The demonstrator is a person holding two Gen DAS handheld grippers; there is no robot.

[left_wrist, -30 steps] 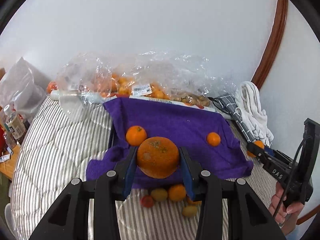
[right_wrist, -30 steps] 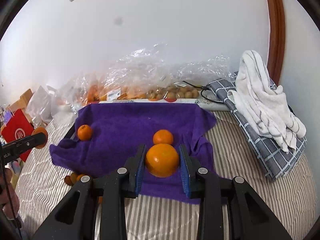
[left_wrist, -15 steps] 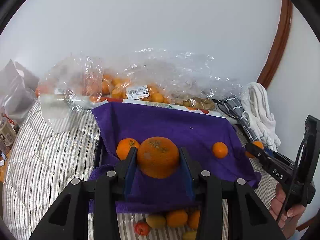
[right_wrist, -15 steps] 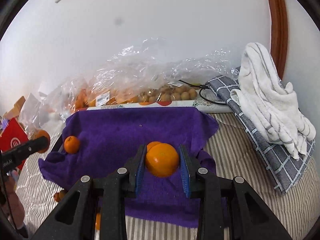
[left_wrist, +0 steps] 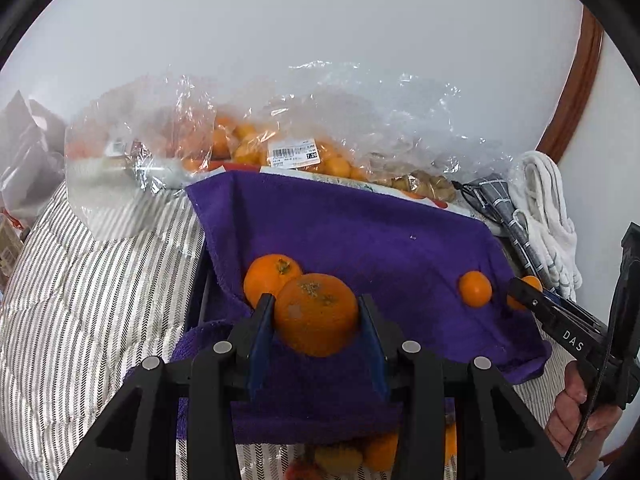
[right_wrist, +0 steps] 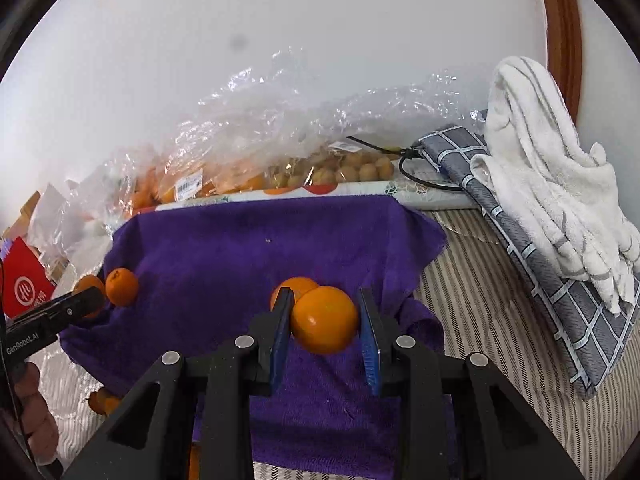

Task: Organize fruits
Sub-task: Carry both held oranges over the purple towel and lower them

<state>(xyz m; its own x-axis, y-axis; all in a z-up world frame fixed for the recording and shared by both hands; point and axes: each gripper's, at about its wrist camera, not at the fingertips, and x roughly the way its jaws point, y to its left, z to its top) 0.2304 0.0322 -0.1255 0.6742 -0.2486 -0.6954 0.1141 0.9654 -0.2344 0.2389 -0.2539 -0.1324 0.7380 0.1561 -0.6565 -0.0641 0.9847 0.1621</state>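
1. Fruit sits in both grippers: the left gripper [left_wrist: 316, 316] clamps a speckled orange [left_wrist: 316, 314] between its blue pads, and the right gripper [right_wrist: 325, 320] clamps a smooth orange [right_wrist: 325, 319]. Both hang over the purple towel [left_wrist: 360, 232].
2. Only the left view shows the speckled skin, a second orange [left_wrist: 269, 276] touching it behind-left, and loose fruit [left_wrist: 340, 456] under the towel's near edge, partly hidden by the gripper.
3. That view also catches the right gripper at the far right, held by a hand [left_wrist: 576, 416], its tip beside a small orange [left_wrist: 475, 289] lying on the towel.
4. Only the right view shows another orange [right_wrist: 296, 288] just behind the held one, half hidden by the left pad, and a red packet [right_wrist: 24, 284] at the left edge.
5. Behind the towel lie clear bags [right_wrist: 256, 140] of oranges and brown fruit, against the wall.
6. A white towel [right_wrist: 552, 184] rests on a grey checked cloth [right_wrist: 532, 248] to the right, on the striped bedding [right_wrist: 492, 320].
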